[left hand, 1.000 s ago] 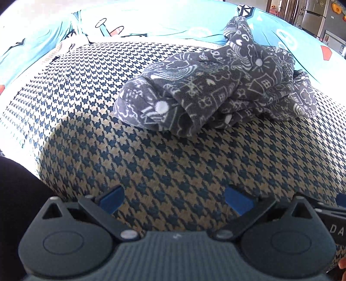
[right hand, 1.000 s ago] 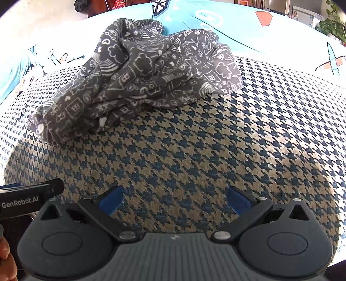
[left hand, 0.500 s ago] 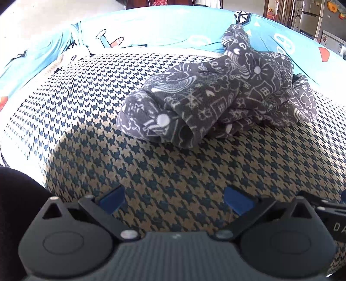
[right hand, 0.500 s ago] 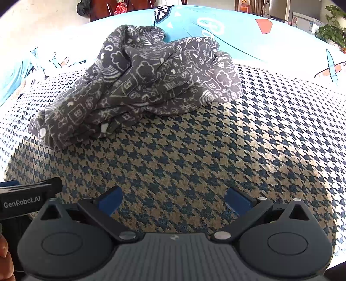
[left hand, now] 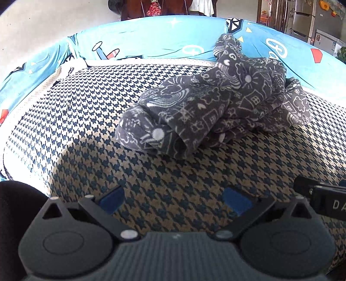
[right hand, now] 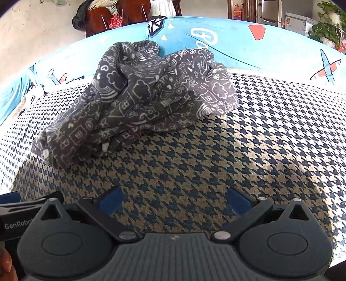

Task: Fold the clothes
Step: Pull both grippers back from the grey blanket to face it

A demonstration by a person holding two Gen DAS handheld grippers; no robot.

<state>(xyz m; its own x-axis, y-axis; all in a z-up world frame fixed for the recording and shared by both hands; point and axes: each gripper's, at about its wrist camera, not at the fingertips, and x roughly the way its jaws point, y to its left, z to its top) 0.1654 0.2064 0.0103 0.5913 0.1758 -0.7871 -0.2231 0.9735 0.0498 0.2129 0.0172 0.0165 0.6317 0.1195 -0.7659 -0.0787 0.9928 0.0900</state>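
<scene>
Garment (left hand: 216,112) crumpled grey at upper centre of frame on houndstooth cover (left hand: 86,121), left hand-held gripper (left hand: 173,197) wide and empty at bottom, right hand-held gripper (right hand: 174,201) likewise wide, empty

houndstooth cover (left hand: 90,121) | blue cartoon-print sheet (left hand: 151,41) behind | potted plant (right hand: 326,26) | fridge (left hand: 302,17)

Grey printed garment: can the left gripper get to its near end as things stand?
Probably yes. The left gripper is open and empty, pointed at the garment, with only bare houndstooth cover between them. The right gripper sits off to the side, not across the path.
</scene>
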